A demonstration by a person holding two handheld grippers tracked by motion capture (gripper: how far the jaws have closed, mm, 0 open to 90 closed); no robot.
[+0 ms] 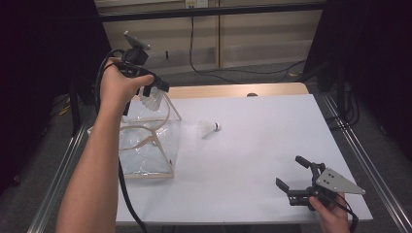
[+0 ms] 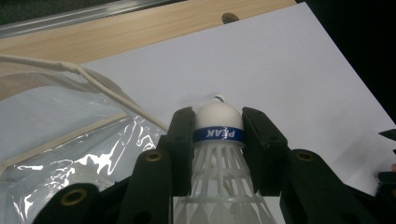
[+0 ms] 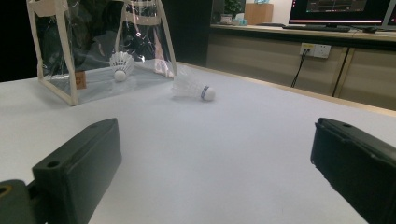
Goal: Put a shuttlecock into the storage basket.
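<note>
White shuttlecock (image 2: pixel 218 154) is pinched in my left gripper (image 2: pixel 218 135) over the clear bag (image 1: pixel 145 141); my right gripper (image 1: pixel 296 177) rests spread wide on the table (image 1: pixel 252 145), nothing between

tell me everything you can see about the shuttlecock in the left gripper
The held shuttlecock is white, with a rounded cork-like head, a blue band printed "PEAK" below it, and a ribbed skirt that looks like plastic mesh. The left gripper clamps it at the band, one black pad on each side, head pointing away from the hand. In the high view it hangs over the far edge of the clear bag, above the white table sheet, touching nothing but the pads.
</note>
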